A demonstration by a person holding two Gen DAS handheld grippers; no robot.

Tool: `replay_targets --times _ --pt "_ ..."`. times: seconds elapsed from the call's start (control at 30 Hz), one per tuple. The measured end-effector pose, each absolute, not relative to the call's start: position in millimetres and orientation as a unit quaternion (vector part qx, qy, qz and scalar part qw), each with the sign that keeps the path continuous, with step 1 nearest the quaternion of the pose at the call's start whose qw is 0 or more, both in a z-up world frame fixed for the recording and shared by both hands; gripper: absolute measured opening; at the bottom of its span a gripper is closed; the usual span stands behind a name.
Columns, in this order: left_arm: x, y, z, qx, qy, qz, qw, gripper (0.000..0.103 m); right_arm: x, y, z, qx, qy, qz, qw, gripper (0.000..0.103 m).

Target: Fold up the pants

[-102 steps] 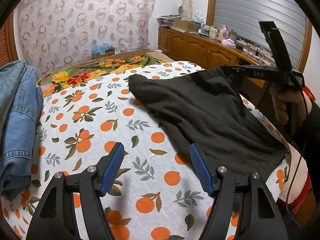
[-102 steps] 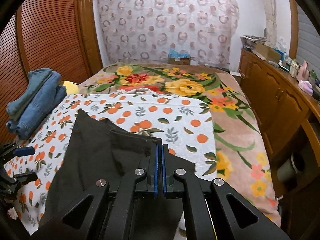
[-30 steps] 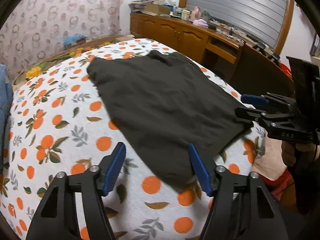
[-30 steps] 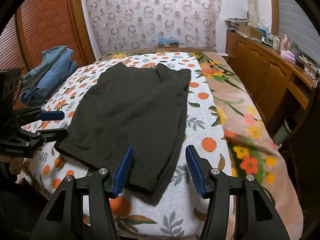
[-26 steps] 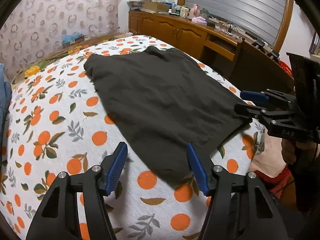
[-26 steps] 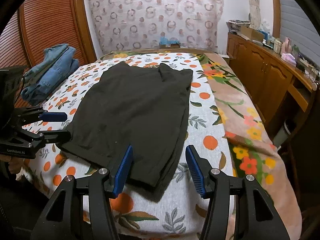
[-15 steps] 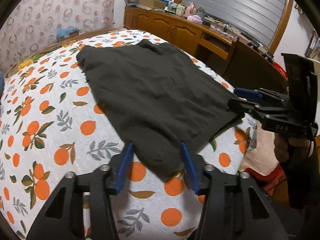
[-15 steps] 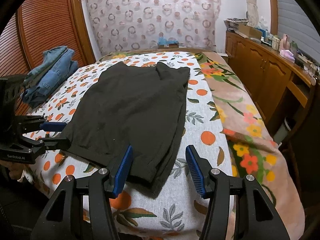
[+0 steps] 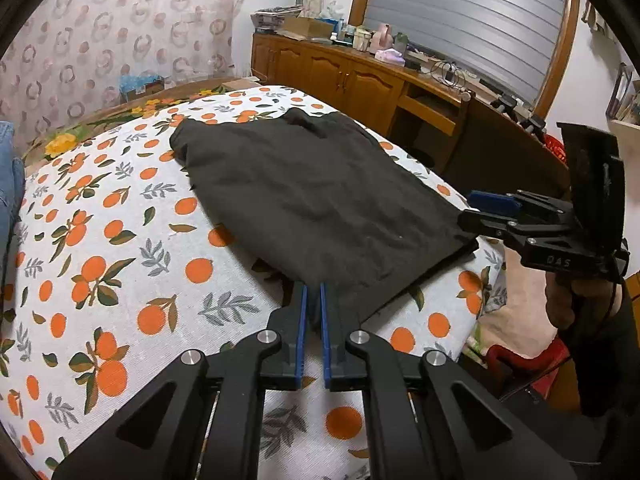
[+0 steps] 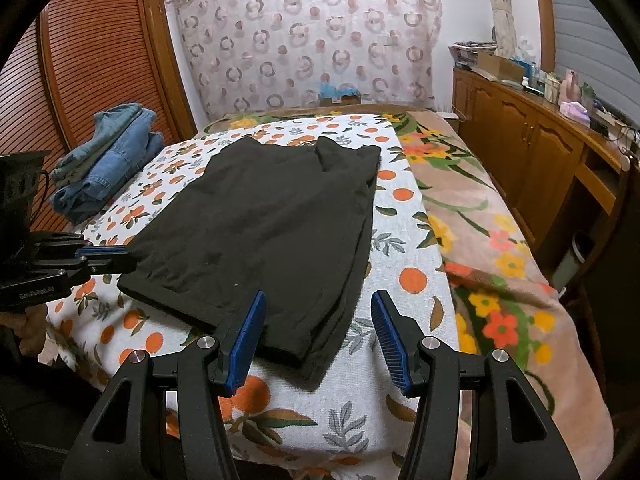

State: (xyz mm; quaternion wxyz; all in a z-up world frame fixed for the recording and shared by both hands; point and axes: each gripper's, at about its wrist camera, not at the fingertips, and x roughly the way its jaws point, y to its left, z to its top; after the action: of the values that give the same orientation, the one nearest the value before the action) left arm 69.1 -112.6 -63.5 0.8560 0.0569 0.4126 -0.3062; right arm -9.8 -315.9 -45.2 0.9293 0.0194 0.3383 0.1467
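Lying flat on the orange-print cover [image 10: 404, 248] of the bed, the dark pants [image 10: 264, 232] are spread lengthwise away from you, one short end at the near edge. Your left gripper [image 9: 313, 300] has its jaws closed on the near corner of that end: the blue pads stand almost together with a pinch of dark fabric caught between them (the right wrist view shows the same grip at the cloth's left corner). Your right gripper [image 10: 318, 320] has its jaws spread wide and holds nothing; the other near corner of the pants lies between and just ahead of its blue pads, untouched. In the left wrist view that gripper sits beside the right-hand edge of the pants, your hand [image 9: 568, 300] wrapped round its handle. A pile of folded blue jeans [image 10: 108, 156] rests on the far left of the bed, well apart from the pants. A flowered blanket [image 10: 488, 216] covers the bed's right side, next to a wooden cabinet [image 10: 532, 136].
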Motion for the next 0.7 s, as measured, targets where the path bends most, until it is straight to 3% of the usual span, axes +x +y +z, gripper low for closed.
replay_targets --times 0.4,0.43,0.5,0.57,0.7 --pt "74 -102 -66 0.052 0.415 -0.293 0.86 0.007 -6 -314 -62 0.038 0.356 0.15 0.922 0.055" --pt "75 -102 -66 0.054 0.417 -0.291 0.86 0.009 -5 -313 -62 0.039 0.357 0.149 0.921 0.054" --pt "78 -103 -69 0.053 0.423 -0.289 0.857 0.029 -6 -312 -62 0.034 0.353 0.146 0.924 0.051" --pt "80 -104 -71 0.048 0.429 -0.289 0.855 0.042 -7 -310 -61 0.034 0.352 0.148 0.924 0.043" --pt "81 -109 -73 0.05 0.433 -0.291 0.852 0.044 -10 -305 -62 0.028 0.348 0.154 0.924 0.032"
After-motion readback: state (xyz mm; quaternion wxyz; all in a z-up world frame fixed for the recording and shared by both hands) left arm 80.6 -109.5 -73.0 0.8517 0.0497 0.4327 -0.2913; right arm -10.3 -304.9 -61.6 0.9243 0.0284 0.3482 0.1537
